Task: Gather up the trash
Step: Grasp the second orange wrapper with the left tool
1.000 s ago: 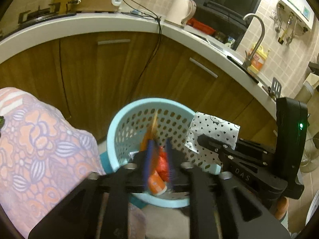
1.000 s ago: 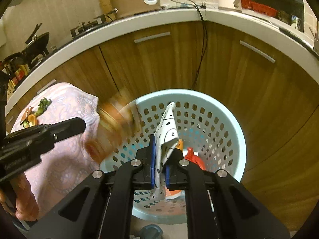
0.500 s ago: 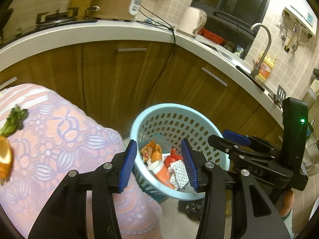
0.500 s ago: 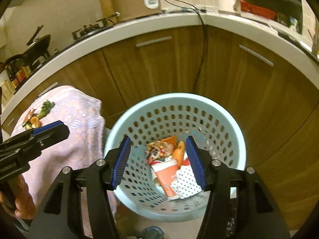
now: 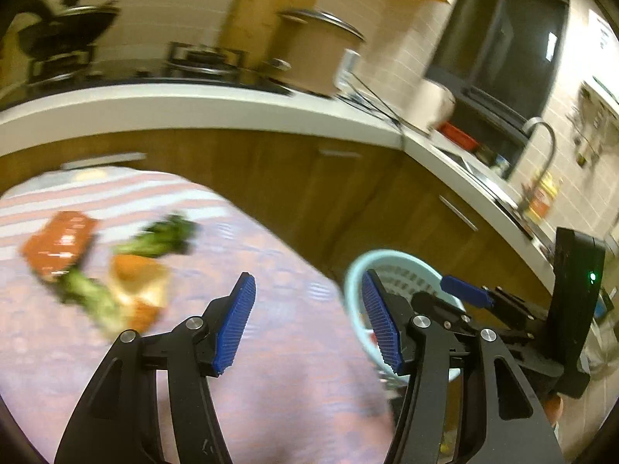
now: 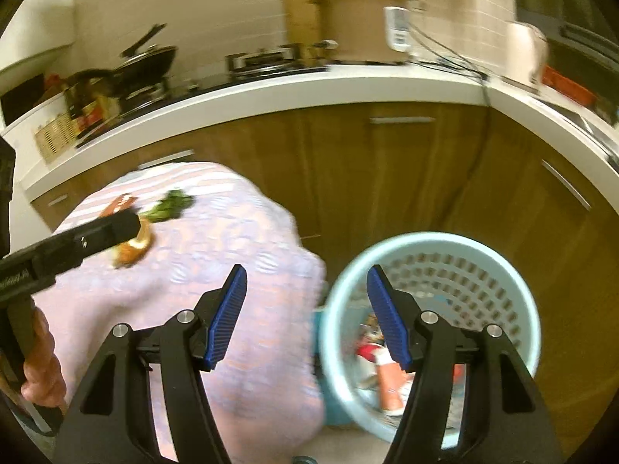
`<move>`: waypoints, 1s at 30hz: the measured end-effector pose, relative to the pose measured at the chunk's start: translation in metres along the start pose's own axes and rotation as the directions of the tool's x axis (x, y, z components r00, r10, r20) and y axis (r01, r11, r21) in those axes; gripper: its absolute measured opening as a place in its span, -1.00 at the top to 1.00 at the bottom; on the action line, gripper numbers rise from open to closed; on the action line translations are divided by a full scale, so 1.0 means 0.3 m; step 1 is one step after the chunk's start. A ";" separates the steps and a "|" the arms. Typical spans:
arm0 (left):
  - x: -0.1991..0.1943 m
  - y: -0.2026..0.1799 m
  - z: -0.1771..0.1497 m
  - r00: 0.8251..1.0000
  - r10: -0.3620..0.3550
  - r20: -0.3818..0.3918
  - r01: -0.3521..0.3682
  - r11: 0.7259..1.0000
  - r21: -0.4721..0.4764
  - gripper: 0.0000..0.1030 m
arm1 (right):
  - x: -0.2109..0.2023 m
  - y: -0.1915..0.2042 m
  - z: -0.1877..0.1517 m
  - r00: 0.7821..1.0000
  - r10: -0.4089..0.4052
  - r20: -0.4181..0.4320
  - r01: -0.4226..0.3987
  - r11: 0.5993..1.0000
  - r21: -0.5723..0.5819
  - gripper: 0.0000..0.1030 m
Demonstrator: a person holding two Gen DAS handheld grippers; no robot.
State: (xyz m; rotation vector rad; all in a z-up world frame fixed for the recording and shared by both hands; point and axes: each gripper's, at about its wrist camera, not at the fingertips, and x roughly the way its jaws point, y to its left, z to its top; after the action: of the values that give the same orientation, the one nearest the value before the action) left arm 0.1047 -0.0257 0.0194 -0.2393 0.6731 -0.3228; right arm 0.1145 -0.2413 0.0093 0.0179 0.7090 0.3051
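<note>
Both the left gripper [image 5: 305,323] and the right gripper [image 6: 305,317] have just been opened, nothing between the jaws; a perforated basket [image 6: 514,290] of wrappers is seen right of them, food scraps [image 5: 131,282] on the pink cloth [image 5: 294,386] ahead-left.

No text, label or number can be read: both views are blurred by motion. The red packet [image 5: 58,243] on the cloth and the white panel [image 6: 396,33] on the cooker [image 6: 359,19] show only illegible marks.

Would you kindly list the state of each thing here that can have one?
Left gripper: open, empty, its fingers just spread.
Right gripper: open, empty, its fingers just spread.
Basket: upright, holding trash.
Scraps: lying on the cloth.
Pot: lid on.
</note>
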 end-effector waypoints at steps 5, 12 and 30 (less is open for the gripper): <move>-0.100 0.148 0.025 0.995 0.084 0.047 -0.081 0.995 -0.063 -0.08 | 0.057 0.186 0.047 0.999 0.050 0.000 -0.050 0.995 -0.088 -0.18; -0.181 0.375 0.076 0.971 0.232 0.063 -0.225 0.968 -0.108 -0.33 | 0.187 0.419 0.116 0.989 0.144 -0.027 -0.146 0.976 -0.160 -0.18; 0.127 0.645 0.102 0.929 0.337 -0.156 -0.350 0.935 -0.065 -0.24 | 0.460 0.580 0.111 0.982 0.150 -0.113 -0.171 0.965 -0.198 -0.17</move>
State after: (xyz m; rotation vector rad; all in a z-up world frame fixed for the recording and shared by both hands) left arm 0.1938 0.1425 -0.0409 -0.1820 0.8583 0.0292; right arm 0.1881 -0.0333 -0.0327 -0.1392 0.7711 0.5378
